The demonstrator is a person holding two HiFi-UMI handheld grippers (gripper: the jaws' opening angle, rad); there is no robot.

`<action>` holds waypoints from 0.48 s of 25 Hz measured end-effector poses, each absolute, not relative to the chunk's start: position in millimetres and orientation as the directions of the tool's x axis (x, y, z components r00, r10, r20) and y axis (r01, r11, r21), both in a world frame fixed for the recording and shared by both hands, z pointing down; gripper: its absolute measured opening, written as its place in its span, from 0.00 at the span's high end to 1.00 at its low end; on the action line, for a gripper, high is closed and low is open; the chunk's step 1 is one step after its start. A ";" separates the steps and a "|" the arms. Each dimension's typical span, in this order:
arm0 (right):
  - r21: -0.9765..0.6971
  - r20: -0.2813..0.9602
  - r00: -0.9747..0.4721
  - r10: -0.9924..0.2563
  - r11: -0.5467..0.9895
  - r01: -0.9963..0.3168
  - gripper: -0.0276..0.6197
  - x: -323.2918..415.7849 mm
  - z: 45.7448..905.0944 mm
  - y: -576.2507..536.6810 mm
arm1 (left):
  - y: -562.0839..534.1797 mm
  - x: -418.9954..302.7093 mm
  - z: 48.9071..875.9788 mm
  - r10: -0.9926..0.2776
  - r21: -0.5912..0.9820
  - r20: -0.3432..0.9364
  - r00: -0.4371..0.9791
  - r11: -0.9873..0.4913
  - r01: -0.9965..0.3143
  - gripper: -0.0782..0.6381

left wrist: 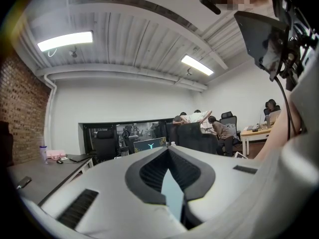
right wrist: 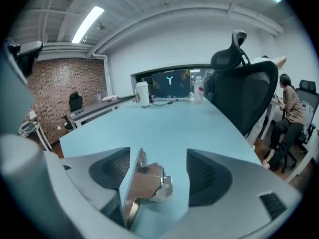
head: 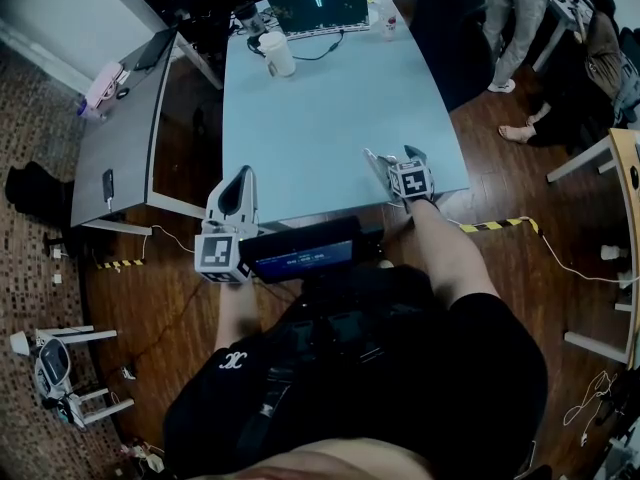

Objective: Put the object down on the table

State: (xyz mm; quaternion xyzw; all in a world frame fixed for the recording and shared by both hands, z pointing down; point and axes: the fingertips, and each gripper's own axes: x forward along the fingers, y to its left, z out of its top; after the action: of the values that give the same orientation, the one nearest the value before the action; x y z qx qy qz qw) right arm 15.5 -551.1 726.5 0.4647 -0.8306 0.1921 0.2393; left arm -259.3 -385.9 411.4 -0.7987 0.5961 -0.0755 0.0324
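A flat, shiny metal hinge-like piece (right wrist: 144, 185) stands on edge on the light blue table (right wrist: 174, 123). It sits between the jaws of my right gripper (right wrist: 172, 158) and leans against the left pad (right wrist: 112, 167). The right pad (right wrist: 205, 172) stands well clear of it, so the gripper is open. In the head view the right gripper (head: 393, 165) is low over the table's near right edge, with the metal piece (head: 374, 160) at its left jaw. My left gripper (head: 238, 190) is held at the table's near left edge. Its jaws meet at the tips (left wrist: 168, 151) with nothing in them.
A laptop (head: 320, 8), a white cup (head: 277, 53) and a small bottle (head: 389, 26) stand at the table's far end. A grey desk (head: 120, 138) lies to the left. A black office chair (right wrist: 244, 93) is at the right side, with people beyond it.
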 end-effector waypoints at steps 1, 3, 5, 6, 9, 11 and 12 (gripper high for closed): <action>-0.096 0.542 -0.462 -0.702 0.494 -0.864 0.40 18.2 714.7 -553.8 | -385.9 -258.8 411.2 -0.957 -0.142 0.080 0.278 -0.287 -0.947 0.88; -0.091 0.462 -0.475 -0.749 0.492 -0.866 0.40 23.5 685.4 -558.1 | -386.7 -258.7 410.9 -0.958 -0.144 0.080 0.275 -0.284 -0.948 0.88; -0.067 0.377 -0.477 -0.794 0.490 -0.869 0.43 30.4 651.1 -560.5 | -389.0 -257.4 410.2 -0.959 -0.144 0.080 0.272 -0.281 -0.949 0.88; -0.050 0.330 -0.482 -0.812 0.495 -0.868 0.47 33.4 631.7 -560.8 | -390.7 -255.8 409.8 -0.959 -0.143 0.078 0.272 -0.281 -0.949 0.88; 0.016 0.165 -0.504 -0.848 0.513 -0.858 0.47 39.8 562.0 -556.4 | -397.3 -247.1 409.9 -0.958 -0.141 0.074 0.277 -0.285 -0.948 0.88; 0.054 0.038 -0.505 -0.862 0.506 -0.861 0.48 45.7 507.2 -546.7 | -400.8 -239.6 409.2 -0.956 -0.147 0.076 0.285 -0.293 -0.945 0.88; 0.070 -0.025 -0.500 -0.866 0.497 -0.865 0.48 50.4 479.0 -539.5 | -402.1 -235.2 408.2 -0.954 -0.151 0.075 0.289 -0.298 -0.943 0.88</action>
State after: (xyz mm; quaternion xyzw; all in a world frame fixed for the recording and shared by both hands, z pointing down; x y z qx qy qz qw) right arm 50.4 -539.5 479.0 0.5001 -0.8651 -0.0366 0.0065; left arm -235.2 -402.1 408.2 -0.8020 0.5913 -0.0752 0.0387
